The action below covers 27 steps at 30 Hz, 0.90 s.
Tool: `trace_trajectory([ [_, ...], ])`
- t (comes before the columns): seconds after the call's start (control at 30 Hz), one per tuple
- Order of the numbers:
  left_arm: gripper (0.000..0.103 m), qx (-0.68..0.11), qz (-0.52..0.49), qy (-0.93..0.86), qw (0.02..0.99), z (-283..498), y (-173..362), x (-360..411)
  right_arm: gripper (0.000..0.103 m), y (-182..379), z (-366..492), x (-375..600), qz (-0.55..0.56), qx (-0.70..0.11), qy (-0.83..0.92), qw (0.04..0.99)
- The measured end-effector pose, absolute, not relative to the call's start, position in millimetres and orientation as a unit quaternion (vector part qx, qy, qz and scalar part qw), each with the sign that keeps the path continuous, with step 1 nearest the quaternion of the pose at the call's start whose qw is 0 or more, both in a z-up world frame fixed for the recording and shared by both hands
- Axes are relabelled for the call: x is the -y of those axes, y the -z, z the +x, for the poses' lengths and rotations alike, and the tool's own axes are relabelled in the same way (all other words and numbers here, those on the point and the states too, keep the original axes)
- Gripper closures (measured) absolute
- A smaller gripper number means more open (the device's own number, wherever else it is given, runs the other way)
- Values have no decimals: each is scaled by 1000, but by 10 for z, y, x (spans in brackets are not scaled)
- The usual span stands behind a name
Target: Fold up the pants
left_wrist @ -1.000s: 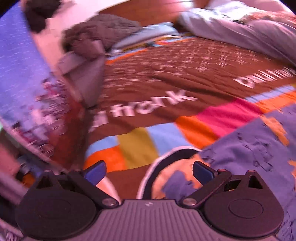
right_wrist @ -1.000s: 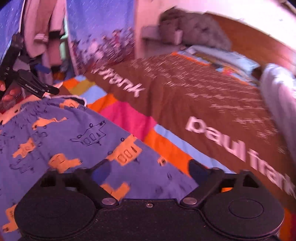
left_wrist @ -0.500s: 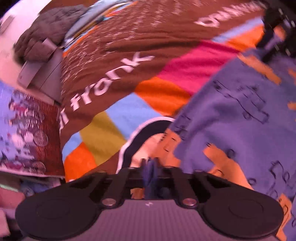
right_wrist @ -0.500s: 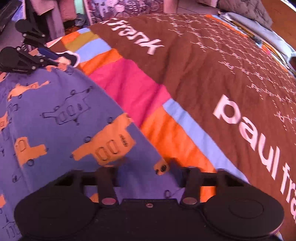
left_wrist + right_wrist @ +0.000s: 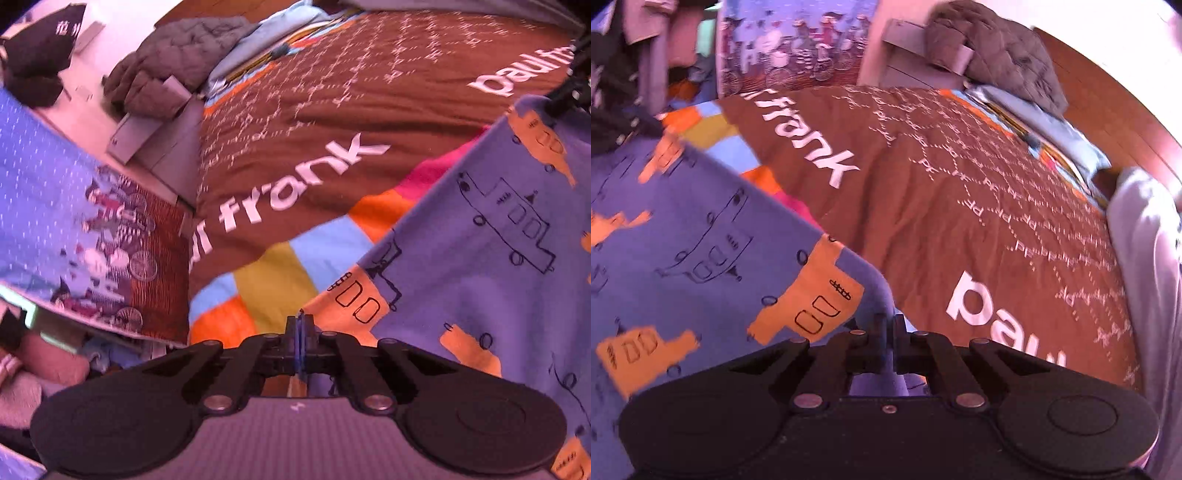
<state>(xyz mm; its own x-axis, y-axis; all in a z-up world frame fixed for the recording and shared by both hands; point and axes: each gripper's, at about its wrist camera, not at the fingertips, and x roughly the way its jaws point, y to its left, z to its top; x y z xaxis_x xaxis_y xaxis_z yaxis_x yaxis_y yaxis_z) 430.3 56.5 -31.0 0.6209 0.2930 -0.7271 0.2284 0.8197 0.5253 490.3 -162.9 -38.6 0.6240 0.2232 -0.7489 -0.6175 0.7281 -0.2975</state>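
Note:
The pants [image 5: 480, 258] are purple with orange vehicle prints and black line drawings. They are lifted off the bed and stretched between both grippers. My left gripper [image 5: 300, 332] is shut on one corner of the pants edge. My right gripper [image 5: 890, 332] is shut on the other corner of the pants [image 5: 701, 240]. The right gripper shows at the top right of the left wrist view [image 5: 569, 92]. The left gripper shows dark and blurred at the left edge of the right wrist view [image 5: 617, 129].
A brown bedspread [image 5: 332, 110] with white lettering and coloured stripes covers the bed. A grey quilted blanket [image 5: 173, 70] and a pillow [image 5: 1052, 122] lie at the head. A white duvet [image 5: 1145, 258] lies on the right. A printed curtain [image 5: 74, 221] hangs beside the bed.
Both grippers went from open above the pants to shut on the pants edge. They then lifted the cloth off the bedspread, so it now hangs stretched between them.

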Motion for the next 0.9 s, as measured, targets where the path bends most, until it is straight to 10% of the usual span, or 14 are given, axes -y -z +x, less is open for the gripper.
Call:
trace_trajectory([
  [0.57, 103, -297, 305, -16, 905, 2639, -416, -500, 102, -442, 3148, 1942, -271, -229, -241, 904],
  [0.9, 103, -333, 320, 6, 887, 1518, 156, -350, 102, 14, 1629, 2070, -308, -246, -261, 881],
])
